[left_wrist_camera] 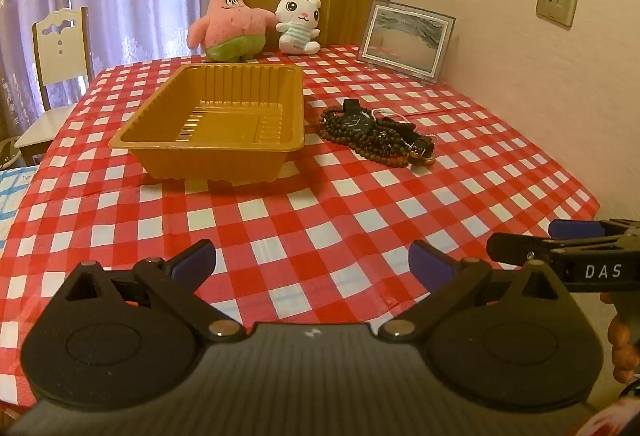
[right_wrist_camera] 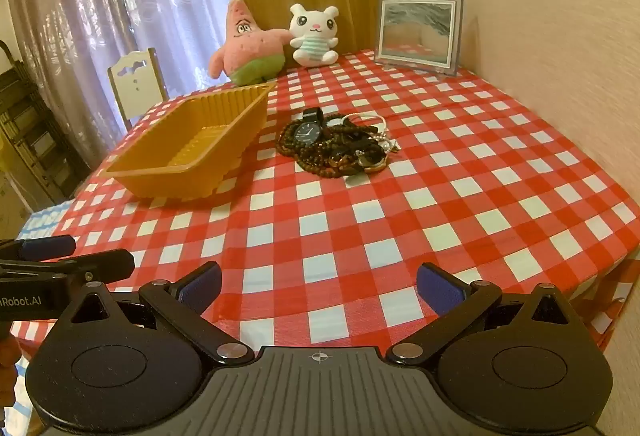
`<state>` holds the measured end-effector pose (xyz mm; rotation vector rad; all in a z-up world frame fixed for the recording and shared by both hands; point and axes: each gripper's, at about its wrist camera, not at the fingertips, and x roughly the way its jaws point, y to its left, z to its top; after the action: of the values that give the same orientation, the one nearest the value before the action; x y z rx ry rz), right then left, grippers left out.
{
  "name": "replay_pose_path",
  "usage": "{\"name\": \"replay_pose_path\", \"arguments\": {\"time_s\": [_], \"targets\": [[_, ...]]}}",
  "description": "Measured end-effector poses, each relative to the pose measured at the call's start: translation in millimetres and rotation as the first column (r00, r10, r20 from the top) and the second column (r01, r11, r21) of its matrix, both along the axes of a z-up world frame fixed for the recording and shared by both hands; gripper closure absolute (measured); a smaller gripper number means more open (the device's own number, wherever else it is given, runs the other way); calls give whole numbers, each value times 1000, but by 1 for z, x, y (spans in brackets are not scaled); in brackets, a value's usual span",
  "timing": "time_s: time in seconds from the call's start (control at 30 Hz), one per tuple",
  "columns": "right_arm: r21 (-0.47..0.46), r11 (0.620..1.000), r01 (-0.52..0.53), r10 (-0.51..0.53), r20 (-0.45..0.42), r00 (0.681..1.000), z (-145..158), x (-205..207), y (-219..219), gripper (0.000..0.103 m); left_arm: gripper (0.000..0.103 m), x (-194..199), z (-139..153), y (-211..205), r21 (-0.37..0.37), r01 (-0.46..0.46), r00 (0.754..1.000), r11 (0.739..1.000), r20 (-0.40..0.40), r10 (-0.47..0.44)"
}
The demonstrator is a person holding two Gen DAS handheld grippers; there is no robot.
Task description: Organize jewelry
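Jewelry (right_wrist_camera: 336, 144) lies heaped on the checked desk (right_wrist_camera: 460, 204), just beside the yellow ribbed plastic tray (right_wrist_camera: 188, 152), which holds nothing we can see. We judge the heap light but tangled: limp strands of brown wooden beads (left_wrist_camera: 360, 140), a stiff dark-faced wristwatch (right_wrist_camera: 307, 132), a thin pale bangle (right_wrist_camera: 376, 119). Beads will slump and drag neighbours, so we would pinch the watch by its case or strap first. Our left gripper (left_wrist_camera: 312, 262) and right gripper (right_wrist_camera: 319, 286) hover near the desk's front edge, well apart from the heap, jaws spread wide and holding nothing. Plush toys (right_wrist_camera: 252, 48) and a framed picture (right_wrist_camera: 420, 32) stand behind.
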<state>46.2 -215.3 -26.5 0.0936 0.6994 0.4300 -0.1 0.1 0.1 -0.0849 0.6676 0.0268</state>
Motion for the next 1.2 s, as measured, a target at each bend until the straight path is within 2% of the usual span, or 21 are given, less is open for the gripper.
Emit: {"name": "replay_pose_path", "arguments": {"time_s": [1.2], "targets": [[0,1000,1,-1,-3,1000,0,2,0,0,1,0,0,0,6,0,1000,1000,2,0]]}}
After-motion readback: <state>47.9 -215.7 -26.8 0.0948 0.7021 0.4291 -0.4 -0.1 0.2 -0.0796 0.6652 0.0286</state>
